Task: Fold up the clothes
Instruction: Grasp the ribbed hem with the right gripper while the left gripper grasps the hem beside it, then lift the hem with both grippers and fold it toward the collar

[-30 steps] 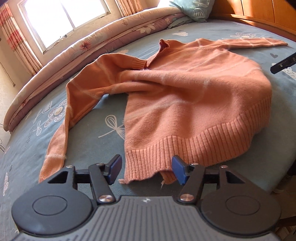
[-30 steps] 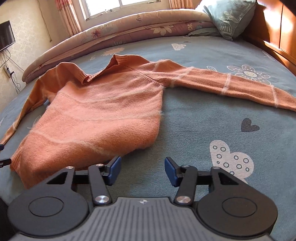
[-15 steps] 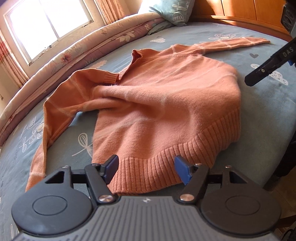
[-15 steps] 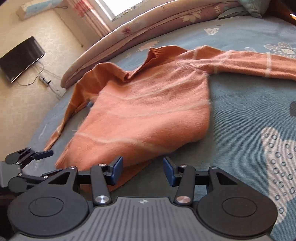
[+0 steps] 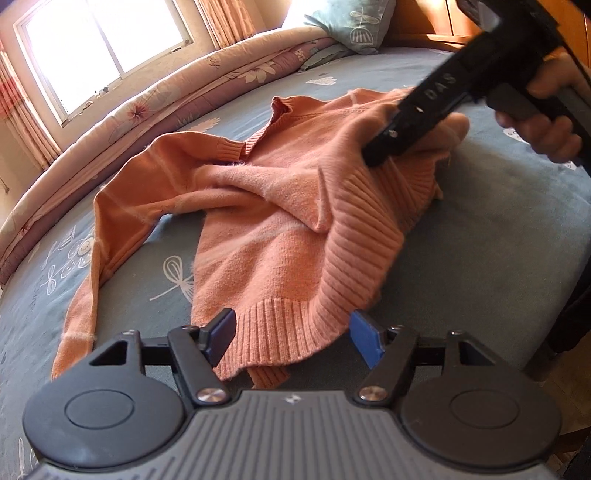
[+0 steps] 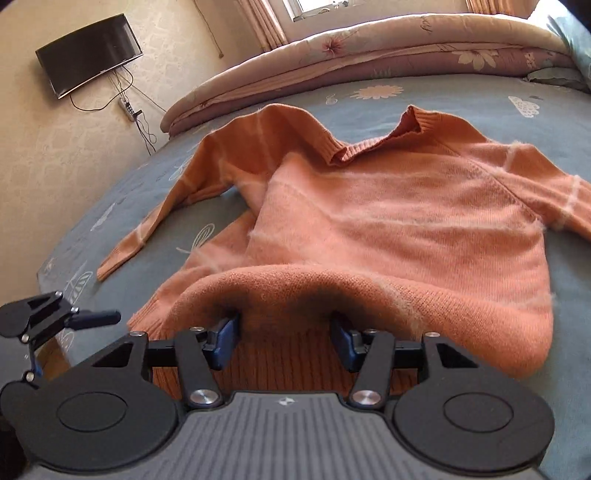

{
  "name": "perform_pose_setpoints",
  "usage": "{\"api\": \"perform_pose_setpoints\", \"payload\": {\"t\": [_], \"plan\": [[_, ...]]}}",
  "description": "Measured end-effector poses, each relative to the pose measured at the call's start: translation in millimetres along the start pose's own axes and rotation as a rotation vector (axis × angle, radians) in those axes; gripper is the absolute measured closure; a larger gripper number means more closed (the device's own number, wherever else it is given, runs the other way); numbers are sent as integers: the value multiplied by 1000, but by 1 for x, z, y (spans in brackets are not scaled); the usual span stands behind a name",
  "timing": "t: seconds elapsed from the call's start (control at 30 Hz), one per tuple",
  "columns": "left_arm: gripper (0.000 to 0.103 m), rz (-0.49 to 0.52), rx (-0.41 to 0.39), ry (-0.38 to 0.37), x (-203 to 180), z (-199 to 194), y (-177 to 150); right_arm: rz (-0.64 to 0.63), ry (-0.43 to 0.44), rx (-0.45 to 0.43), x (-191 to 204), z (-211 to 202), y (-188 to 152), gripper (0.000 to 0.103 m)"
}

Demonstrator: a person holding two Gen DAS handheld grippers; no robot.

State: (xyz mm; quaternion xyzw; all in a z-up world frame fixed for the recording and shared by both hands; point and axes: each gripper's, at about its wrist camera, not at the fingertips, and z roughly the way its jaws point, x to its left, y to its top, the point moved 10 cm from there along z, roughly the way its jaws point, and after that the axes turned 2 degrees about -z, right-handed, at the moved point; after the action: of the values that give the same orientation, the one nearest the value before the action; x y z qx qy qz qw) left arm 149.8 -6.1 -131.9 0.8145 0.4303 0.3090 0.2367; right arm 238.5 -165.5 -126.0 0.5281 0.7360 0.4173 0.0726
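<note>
An orange knit sweater [image 5: 277, 206] lies front up on the blue-grey bed sheet [image 5: 498, 229], its sleeves spread out. My left gripper [image 5: 291, 338] stands open at the near left part of the ribbed hem. The hem lies between its blue pads [image 5: 221, 334], which do not press on it. My right gripper [image 6: 284, 343] has pushed into the other end of the hem, which is bunched and lifted over its fingertips. Its jaws are opening slightly, with sweater [image 6: 406, 221] fabric between them and no clear pinch. The right gripper [image 5: 373, 155] and the hand [image 5: 546, 136] holding it also appear in the left wrist view.
A rolled floral quilt [image 5: 184, 92] runs along the bed's far side under a window [image 5: 99, 44]. A pillow [image 5: 351, 26] leans on the wooden headboard [image 5: 424, 18]. A wall TV [image 6: 88, 51] hangs past the foot. The left gripper [image 6: 92, 317] sits by the bed edge.
My right gripper swung in from the bare sheet to the sweater's hem and pushed it up into a fold. The left gripper edged closer to the hem, its jaws a little wider.
</note>
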Motion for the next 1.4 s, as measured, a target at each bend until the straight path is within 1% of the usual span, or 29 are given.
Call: {"api": "perform_pose_setpoints", "payload": {"t": [0.17, 0.23, 0.37, 0.43, 0.53, 0.6, 0.67, 0.73, 0.87, 0.9, 0.97, 1.07, 1.13, 1.33, 1.4], "plan": [[33, -10, 6, -10, 5, 9, -1, -98, -74, 26, -8, 46, 34, 46], [33, -1, 7, -13, 6, 14, 0, -145, -111, 41, -11, 62, 41, 45], [33, 16, 12, -12, 7, 25, 3, -151, -127, 65, -19, 80, 50, 44], [33, 33, 5, -7, 6, 31, 7, -121, -114, 67, -23, 79, 54, 44], [33, 74, -12, 10, 4, 38, 16, -104, -100, 44, -23, 63, 59, 43], [33, 96, -21, 26, 4, 42, 25, -123, -106, 26, -23, 45, 62, 39], [33, 114, -34, 33, 4, 46, 33, -166, -129, 11, -24, 26, 62, 36], [33, 116, -51, 56, 8, 49, 43, -223, -164, 5, -26, 6, 60, 35], [33, 100, -84, 83, 17, 52, 56, -334, -229, 17, -33, -28, 44, 28], [33, 91, -88, 91, 20, 53, 59, -363, -250, 22, -35, -33, 39, 25], [32, 72, -83, 101, 26, 56, 61, -425, -282, 44, -36, -39, 25, 23], [32, 52, -87, 105, 32, 58, 62, -511, -292, 69, -30, -37, 3, 20], [32, 47, -92, 104, 35, 57, 63, -586, -319, 74, -24, -29, -10, 16], [32, 30, -91, 88, 40, 57, 64, -879, -498, 30, -9, 1, -30, 15], [32, 30, -90, 85, 40, 58, 64, -934, -550, -4, -6, 6, -28, 15]]}}
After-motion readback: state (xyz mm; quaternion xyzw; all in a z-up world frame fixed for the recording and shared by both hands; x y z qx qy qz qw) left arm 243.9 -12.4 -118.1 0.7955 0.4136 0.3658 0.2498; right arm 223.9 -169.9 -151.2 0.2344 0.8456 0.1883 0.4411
